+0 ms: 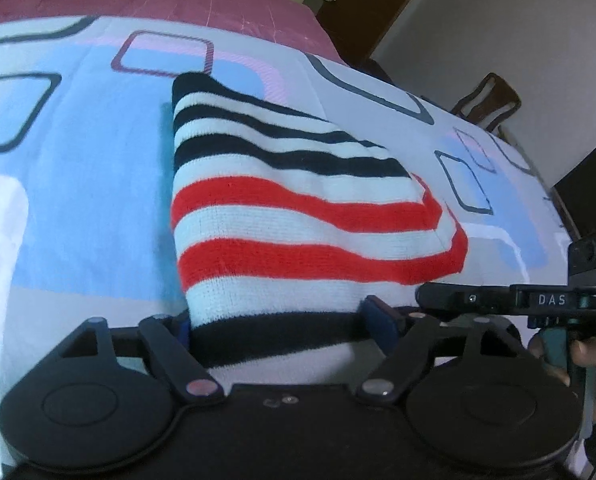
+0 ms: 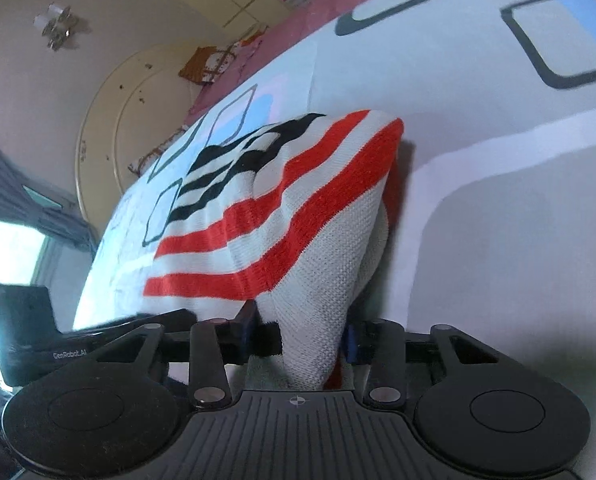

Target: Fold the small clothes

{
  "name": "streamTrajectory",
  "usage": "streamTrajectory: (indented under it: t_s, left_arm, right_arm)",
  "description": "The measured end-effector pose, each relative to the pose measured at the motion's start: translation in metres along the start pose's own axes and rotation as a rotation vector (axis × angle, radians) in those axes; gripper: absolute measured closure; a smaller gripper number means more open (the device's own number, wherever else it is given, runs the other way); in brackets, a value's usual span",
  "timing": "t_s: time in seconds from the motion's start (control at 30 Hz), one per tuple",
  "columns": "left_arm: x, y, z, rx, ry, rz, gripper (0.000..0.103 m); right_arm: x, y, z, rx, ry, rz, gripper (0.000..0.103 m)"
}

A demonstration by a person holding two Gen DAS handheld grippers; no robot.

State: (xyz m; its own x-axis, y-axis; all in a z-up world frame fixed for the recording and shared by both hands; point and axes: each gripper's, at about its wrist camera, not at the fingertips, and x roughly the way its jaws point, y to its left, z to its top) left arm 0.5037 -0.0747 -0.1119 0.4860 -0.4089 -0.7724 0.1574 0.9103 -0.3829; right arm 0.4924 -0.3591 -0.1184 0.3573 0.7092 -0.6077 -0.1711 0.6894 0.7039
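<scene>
A small knitted garment (image 1: pixel 289 208) with white, red and black stripes lies partly folded on the patterned bedsheet (image 1: pixel 77 200). My left gripper (image 1: pixel 285 324) has its jaws wide apart around the garment's near black-striped edge; whether they press it is unclear. My right gripper (image 2: pixel 298 336) is shut on the garment's near white corner (image 2: pixel 318 300), which bunches up between the jaws. The right gripper also shows in the left wrist view (image 1: pixel 518 300), at the garment's right edge. The left gripper's body shows at the left of the right wrist view (image 2: pixel 21 336).
The sheet (image 2: pixel 498 160) is white and blue with dark rounded squares, over a pink cover (image 1: pixel 177 0). A wooden chair (image 1: pixel 494 100) and a dark door (image 1: pixel 370 4) stand past the bed's right side. A headboard (image 2: pixel 113 120) and a window (image 2: pixel 5 248) show in the right wrist view.
</scene>
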Motion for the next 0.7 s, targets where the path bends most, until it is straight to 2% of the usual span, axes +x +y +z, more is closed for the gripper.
streamTrajectory:
  t_s: [0.07, 0.13, 0.23, 0.37, 0.7]
  left_arm:
    - [-0.005, -0.005, -0.002, 0.043, -0.015, 0.019, 0.034]
    - [-0.012, -0.011, -0.001, 0.088, -0.029, 0.032, 0.045]
    - [-0.017, -0.016, 0.002, 0.132, -0.033, 0.040, 0.052]
    - [-0.025, -0.018, 0.002, 0.170, -0.047, 0.033, 0.057]
    - [-0.069, 0.007, 0.001, 0.192, -0.104, -0.027, 0.057]
  right_arm:
    - [-0.001, 0.002, -0.005, -0.014, -0.018, -0.003, 0.068]
    - [0.000, 0.012, -0.010, -0.047, -0.036, -0.015, 0.070]
    - [-0.005, 0.023, -0.013, -0.079, -0.057, -0.023, 0.070]
    - [-0.007, 0.039, -0.020, -0.106, -0.086, -0.039, 0.071]
    - [-0.007, 0.095, -0.034, -0.175, -0.126, -0.098, 0.071]
